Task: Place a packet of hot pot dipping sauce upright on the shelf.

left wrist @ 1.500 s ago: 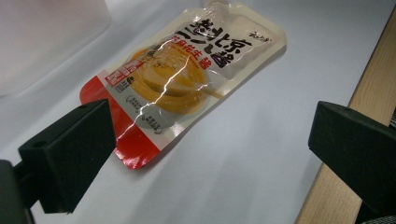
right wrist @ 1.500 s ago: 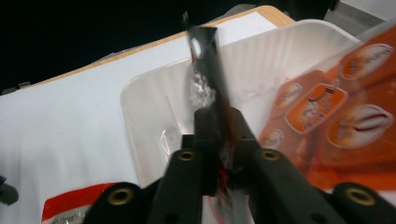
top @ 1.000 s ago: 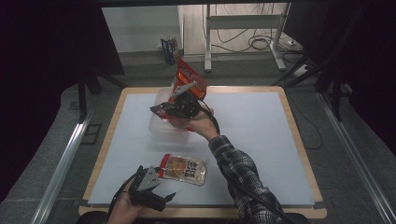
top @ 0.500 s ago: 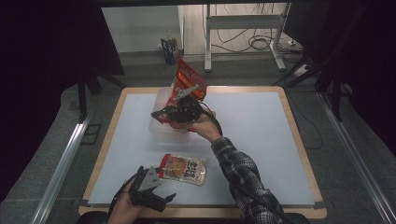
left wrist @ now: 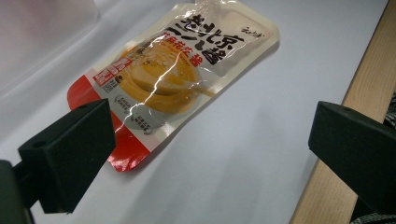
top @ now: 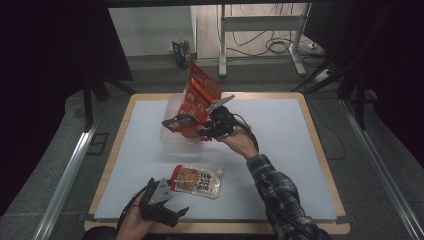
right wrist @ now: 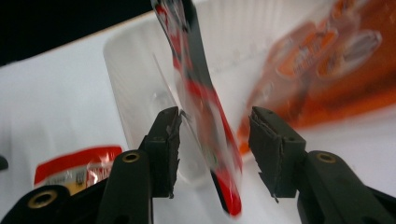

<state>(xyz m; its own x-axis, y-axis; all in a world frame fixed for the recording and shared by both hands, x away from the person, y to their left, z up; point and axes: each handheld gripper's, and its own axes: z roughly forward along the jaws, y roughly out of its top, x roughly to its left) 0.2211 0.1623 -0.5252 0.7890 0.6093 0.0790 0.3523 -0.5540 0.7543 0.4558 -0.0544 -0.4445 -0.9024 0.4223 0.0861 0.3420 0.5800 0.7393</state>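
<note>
Red snack packet (right wrist: pixel 205 121): stands on edge in the clear plastic tub (top: pixel 172 137), between the right claw's pads but free of both; a larger orange packet (top: pixel 200 92) leans in the tub just behind it.
Clear plastic tub: sits on the tabletop (top: pixel 280 150) toward its far side; every place below is given from it.
Right claw (top: pixel 192 127): at the tub's near rim, jaws have just been opening, and a gap shows on each side of the red packet, so it grips nothing.
Noodle sauce pouch (top: pixel 196 181): lies flat on the tabletop, on the near side of the tub and well apart from it.
Left claw (top: pixel 167 210): nearer still than the pouch, jaws spread wide and empty, aimed at the pouch's red end as the left gripper view shows.
Step in hand: judged as letting go of the red packet into the tub.
Next move: likely the right claw backs off without tipping the packet; the pouch looks next to be picked up, which calls for pinching a thin, flat, slippery edge.
</note>
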